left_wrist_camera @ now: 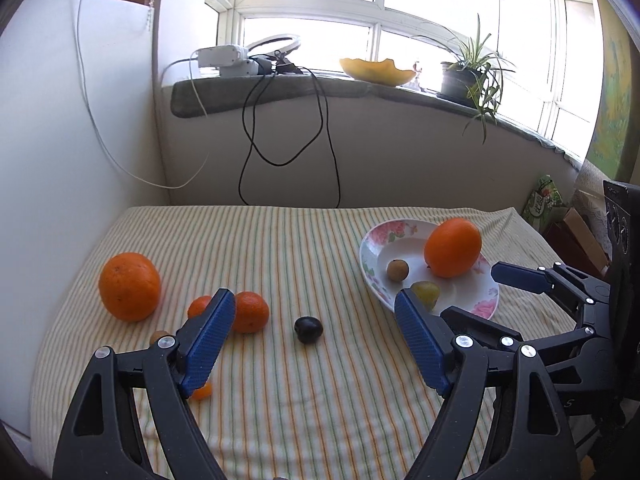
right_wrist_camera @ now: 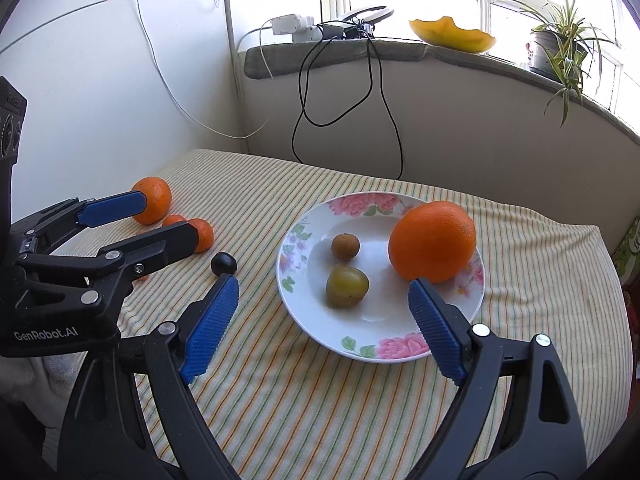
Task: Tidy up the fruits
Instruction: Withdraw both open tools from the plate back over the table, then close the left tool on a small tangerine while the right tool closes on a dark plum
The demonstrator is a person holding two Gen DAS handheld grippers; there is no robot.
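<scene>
Both pairs of fingers are spread wide and grasp nothing: the left gripper (left_wrist_camera: 314, 306) hovers over the loose fruit, the right gripper (right_wrist_camera: 324, 290) over the plate (right_wrist_camera: 360, 348). The dark plum (left_wrist_camera: 308, 329) lies mid-cloth, just beside the plate's left rim; mandarins (left_wrist_camera: 250, 311) and a big orange (left_wrist_camera: 129, 286) sit toward the left edge. Gathering seems partly done; next, probably descend around the plum and close gently.
</scene>
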